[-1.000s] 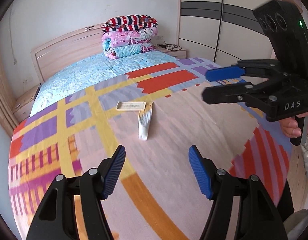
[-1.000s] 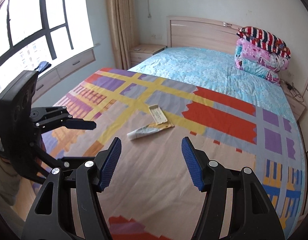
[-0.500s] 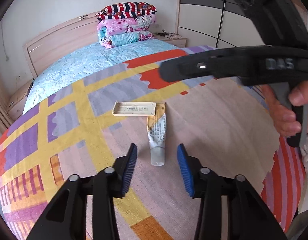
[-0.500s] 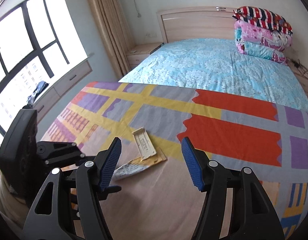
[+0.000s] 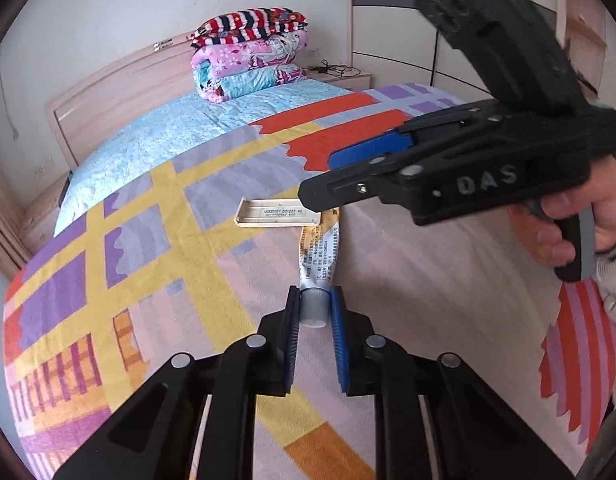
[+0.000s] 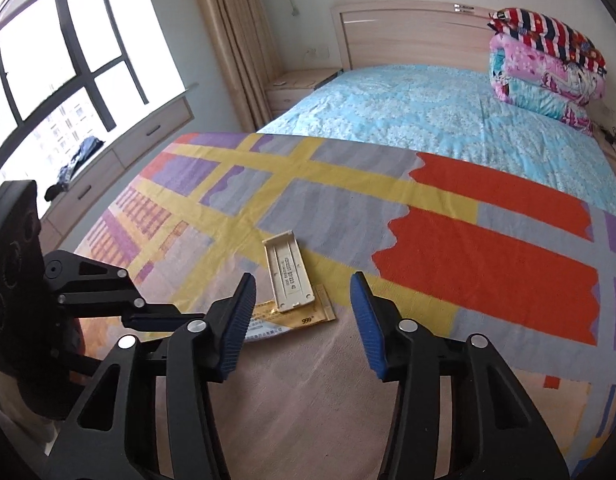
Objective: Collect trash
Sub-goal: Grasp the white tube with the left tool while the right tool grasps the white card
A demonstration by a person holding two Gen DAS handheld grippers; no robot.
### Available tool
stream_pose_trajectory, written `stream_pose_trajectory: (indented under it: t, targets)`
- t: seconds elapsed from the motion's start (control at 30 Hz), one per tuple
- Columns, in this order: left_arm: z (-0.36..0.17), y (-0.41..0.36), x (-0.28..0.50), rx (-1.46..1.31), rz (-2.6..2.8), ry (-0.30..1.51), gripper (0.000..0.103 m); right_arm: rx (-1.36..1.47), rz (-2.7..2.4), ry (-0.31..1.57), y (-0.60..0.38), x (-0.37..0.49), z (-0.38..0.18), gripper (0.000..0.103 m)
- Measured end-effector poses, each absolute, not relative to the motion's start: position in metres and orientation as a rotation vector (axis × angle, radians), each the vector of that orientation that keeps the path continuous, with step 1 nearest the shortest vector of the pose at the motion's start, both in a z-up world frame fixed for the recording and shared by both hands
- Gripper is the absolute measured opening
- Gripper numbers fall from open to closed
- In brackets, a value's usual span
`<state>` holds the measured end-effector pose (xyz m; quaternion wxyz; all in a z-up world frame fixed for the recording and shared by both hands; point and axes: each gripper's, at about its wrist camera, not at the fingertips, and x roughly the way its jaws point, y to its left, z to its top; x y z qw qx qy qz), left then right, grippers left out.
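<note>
A squeezed white tube [image 5: 317, 256] with a yellow flat end lies on the patterned blanket [image 5: 188, 240]. My left gripper [image 5: 315, 320] is closing, and its blue pads press both sides of the tube's grey cap [image 5: 313, 308]. A cream plastic strip [image 5: 274, 214] lies across the tube's far end. The right gripper [image 5: 319, 178], held in a person's hand [image 5: 563, 224], hovers over that spot. In the right wrist view the right gripper [image 6: 302, 308] is closing. The near end of the strip [image 6: 290, 276] lies between its fingers, untouched. The tube's yellow end [image 6: 304, 314] shows beneath the strip.
Folded quilts [image 5: 248, 56] are stacked by the wooden headboard [image 6: 407, 32]. A blue sheet [image 6: 447, 108] covers the far half of the bed. A bedside table [image 6: 296, 84] and a window bench [image 6: 120, 156] stand left of the bed. A wardrobe [image 5: 387, 20] is on the other side.
My left gripper came forward and down to the tube and narrowed onto its cap. The right gripper dropped closer over the plastic strip and its jaws narrowed.
</note>
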<state>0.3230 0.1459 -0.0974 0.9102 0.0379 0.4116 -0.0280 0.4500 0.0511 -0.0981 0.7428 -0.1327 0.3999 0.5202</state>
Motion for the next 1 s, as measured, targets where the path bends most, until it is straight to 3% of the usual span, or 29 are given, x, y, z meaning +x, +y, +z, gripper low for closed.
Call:
stream_pose_trajectory:
  t: [0.3,0.47,0.6,0.7,1.0]
  targets:
    - [-0.084,0.146,0.303,0.156,-0.135,0.800,0.015,-0.363,1.141,0.850,0.060,0.441,-0.105,0.045]
    - [-0.083,0.142,0.297,0.151,-0.190,0.793,0.015,-0.410,1.136,0.843,0.064,0.436,-0.110,0.040]
    - [-0.081,0.147,0.294,0.161,-0.167,0.785,0.015,-0.440,1.123,0.827,0.065,0.434,-0.110,0.031]
    - [-0.078,0.155,0.290,0.154,-0.140,0.775,0.015,-0.477,1.092,0.804,0.064,0.432,-0.111,0.013]
    - [-0.078,0.180,0.290,0.102,-0.051,0.771,0.015,-0.448,1.093,0.800,0.057,0.436,-0.109,0.012]
